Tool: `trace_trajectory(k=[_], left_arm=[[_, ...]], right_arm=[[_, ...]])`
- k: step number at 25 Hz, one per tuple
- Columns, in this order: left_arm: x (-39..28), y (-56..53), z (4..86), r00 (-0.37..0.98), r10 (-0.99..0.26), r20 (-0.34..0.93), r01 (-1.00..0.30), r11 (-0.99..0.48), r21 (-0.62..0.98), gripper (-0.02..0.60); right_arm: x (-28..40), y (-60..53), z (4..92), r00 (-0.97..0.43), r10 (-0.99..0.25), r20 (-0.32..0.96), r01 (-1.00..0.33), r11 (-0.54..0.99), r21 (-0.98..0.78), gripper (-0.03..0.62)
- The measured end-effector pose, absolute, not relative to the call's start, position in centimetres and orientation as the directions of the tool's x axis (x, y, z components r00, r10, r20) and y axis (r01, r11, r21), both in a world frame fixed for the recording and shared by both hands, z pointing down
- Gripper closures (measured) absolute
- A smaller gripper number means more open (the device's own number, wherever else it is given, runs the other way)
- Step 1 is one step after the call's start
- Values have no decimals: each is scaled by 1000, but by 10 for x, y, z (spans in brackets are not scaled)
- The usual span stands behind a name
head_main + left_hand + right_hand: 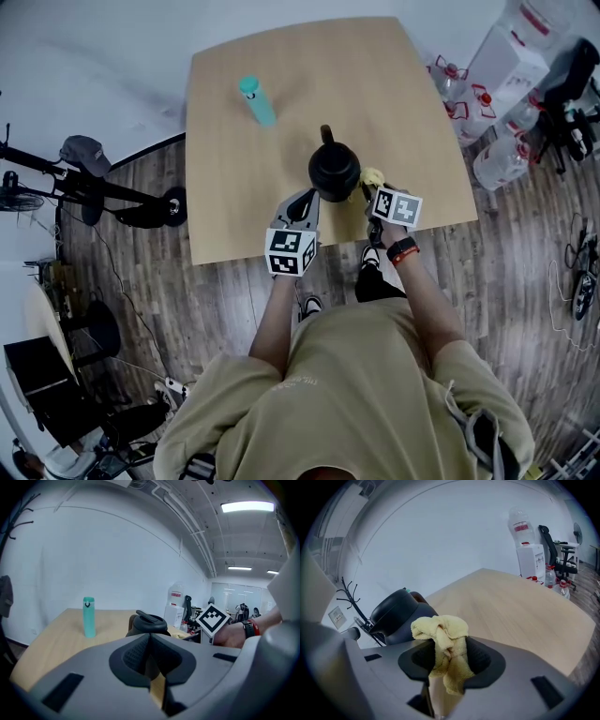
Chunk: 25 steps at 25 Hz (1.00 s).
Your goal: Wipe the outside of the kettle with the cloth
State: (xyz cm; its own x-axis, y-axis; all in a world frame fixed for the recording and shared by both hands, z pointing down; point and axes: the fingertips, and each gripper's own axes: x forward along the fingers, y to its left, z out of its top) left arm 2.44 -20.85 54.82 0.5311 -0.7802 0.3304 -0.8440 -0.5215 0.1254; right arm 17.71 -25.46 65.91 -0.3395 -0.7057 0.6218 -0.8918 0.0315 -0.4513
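Kettle: the black kettle (334, 169) is standing upright on the worktop (281, 84), close to its near edge and a little right of centre, lid on and spout pointing to the far side.
Cloth: the yellow cloth (440, 630) is sitting bunched just beside the kettle's right flank; whether it is touching the kettle cannot be told.
Right tool: the right tool (449, 651) is gripping the cloth, jaws closed on the folds, with a wad standing up above them and a tail hanging below.
Left tool: the left tool (150, 637) is hovering at the kettle's near left side, jaws pressed together with nothing between them, tips pointing at the kettle body.
Teal bottle: a teal bottle (256, 101) is standing on the far left part of the worktop, well apart from the kettle.
Surroundings: a water dispenser (511, 61) is standing on the floor past the far right corner.
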Motion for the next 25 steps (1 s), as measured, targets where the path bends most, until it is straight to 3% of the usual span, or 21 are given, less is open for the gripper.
trace_trajectory(k=[12, 18, 25], left_arm=[[3, -207, 549, 478, -805, 352, -875, -470, 116, 558], [-13, -196, 546, 479, -808, 342, -875, -467, 123, 558], [-33, -186, 540, 487, -811, 323, -872, -472, 128, 558]], right_arm=[[179, -292, 666, -414, -687, 597, -854, 67, -516, 424], [178, -252, 663, -328, -704, 629, -898, 26, -439, 424], [136, -190, 658, -394, -692, 605, -862, 49, -505, 424]])
